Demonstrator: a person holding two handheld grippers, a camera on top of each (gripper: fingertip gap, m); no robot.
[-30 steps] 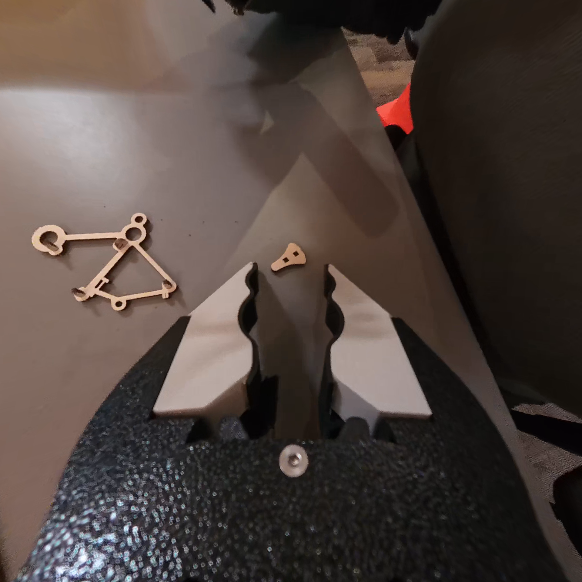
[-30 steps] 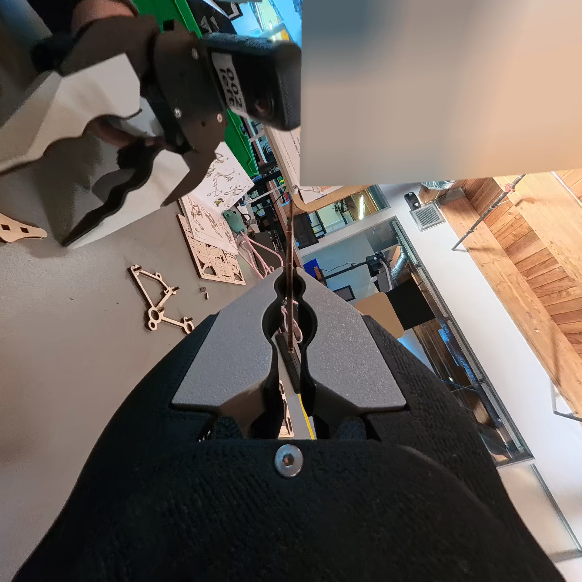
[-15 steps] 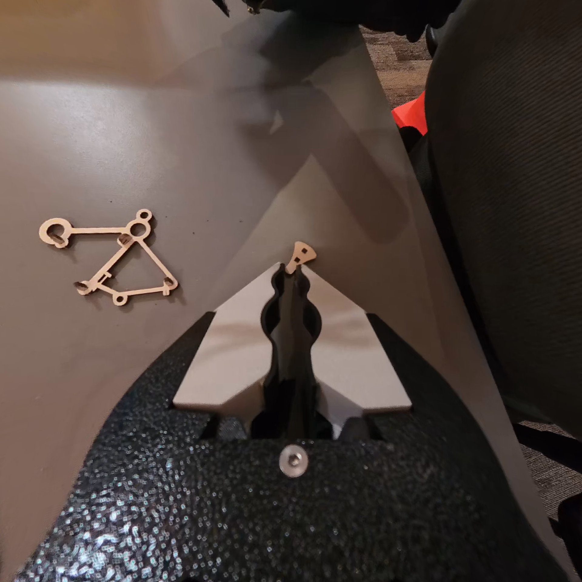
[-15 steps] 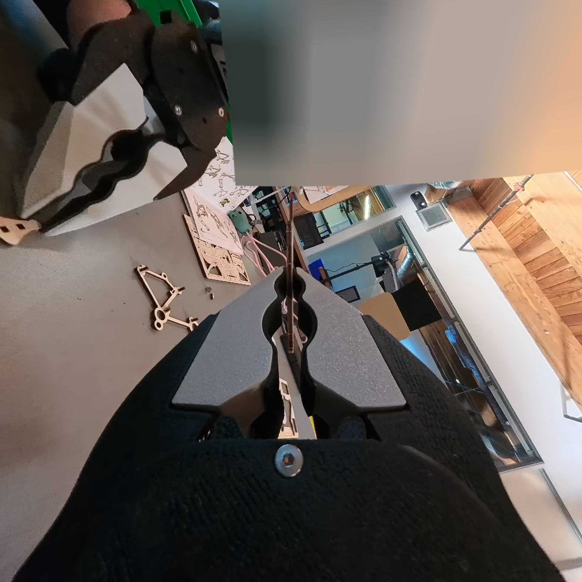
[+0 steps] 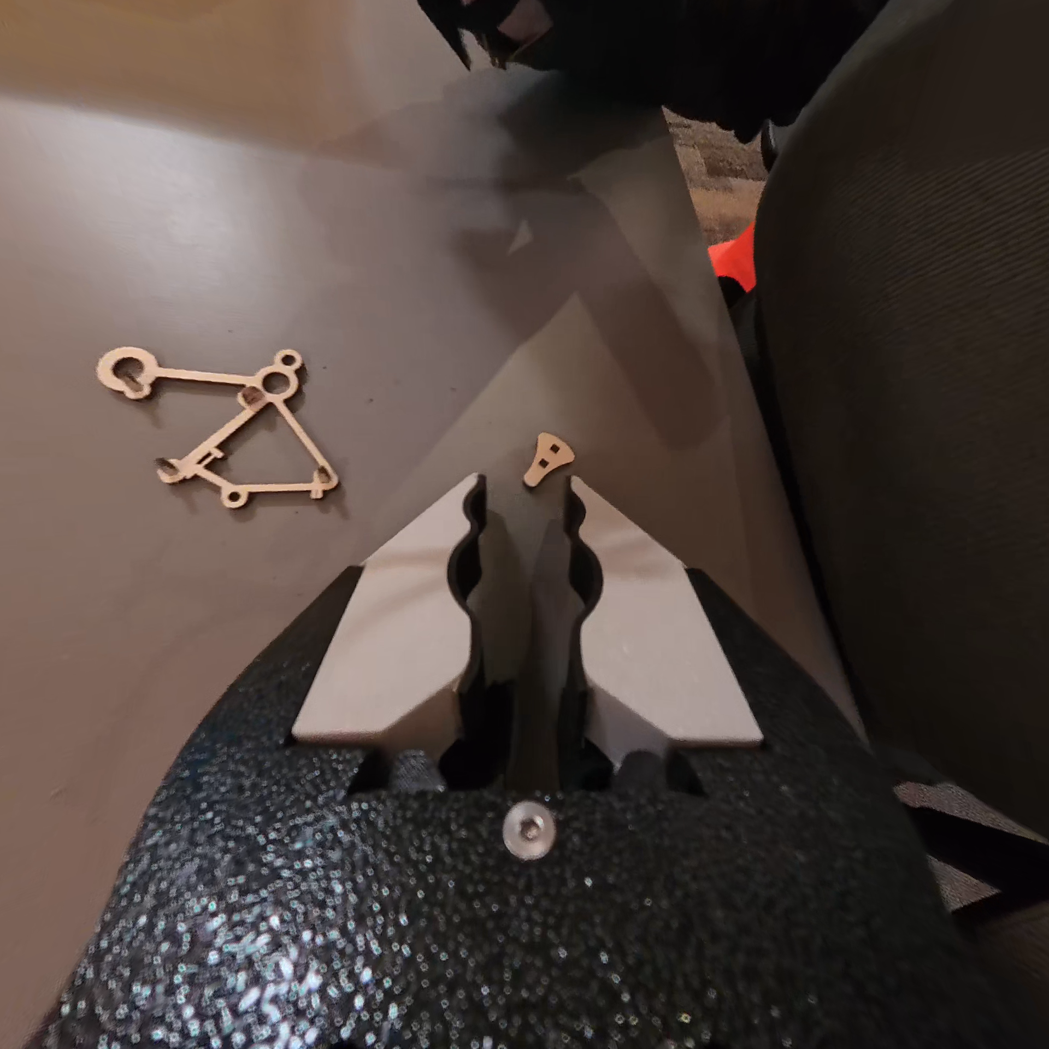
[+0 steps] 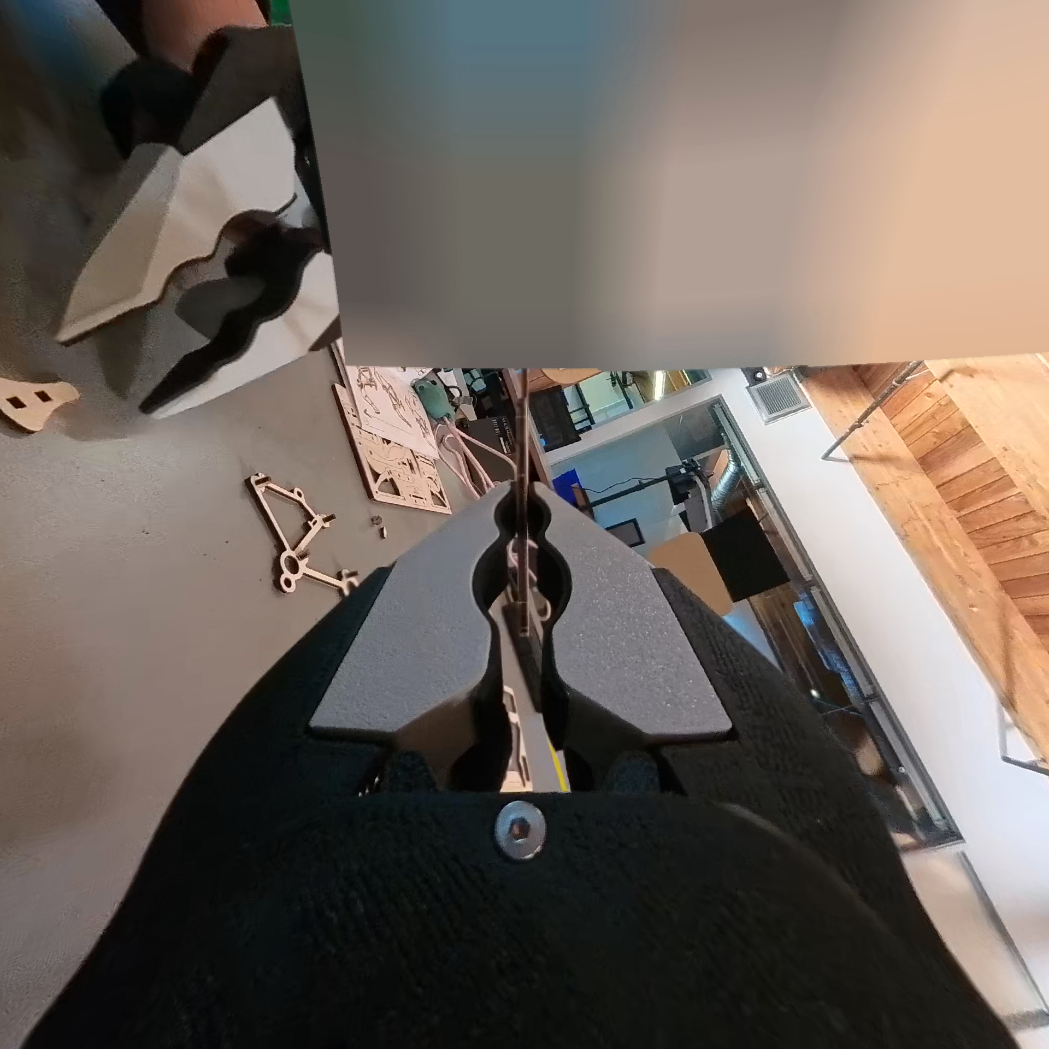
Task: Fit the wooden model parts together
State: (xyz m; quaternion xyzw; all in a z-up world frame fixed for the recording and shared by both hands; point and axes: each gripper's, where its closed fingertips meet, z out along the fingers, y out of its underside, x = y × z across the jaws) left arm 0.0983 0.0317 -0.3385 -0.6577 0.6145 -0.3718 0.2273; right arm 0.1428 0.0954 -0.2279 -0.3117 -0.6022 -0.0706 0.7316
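A small wedge-shaped wooden piece [image 5: 548, 458] with two slots lies flat on the grey table, just ahead of my left gripper [image 5: 525, 492]. That gripper is open and empty, with its tips on either side of the piece's near end. A wooden triangular frame [image 5: 227, 431] lies to the left. My right gripper [image 6: 523, 489] is shut on a thin flat wooden part [image 6: 523, 443], seen edge-on and sticking out past the tips. The right wrist view also shows the left gripper [image 6: 105, 372], the wedge piece [image 6: 34, 400] and the frame [image 6: 295, 533].
A laser-cut wooden parts sheet [image 6: 397, 477] with a printed instruction sheet [image 6: 391, 408] on it lies farther back on the table [image 6: 142, 624]. The table edge runs along the right, with a dark chair [image 5: 908, 397] and something orange [image 5: 735, 261] beyond it.
My left gripper closed at the wedge piece half a second ago and has now opened again. The piece lies on the table, slightly turned. The right gripper still holds its part.
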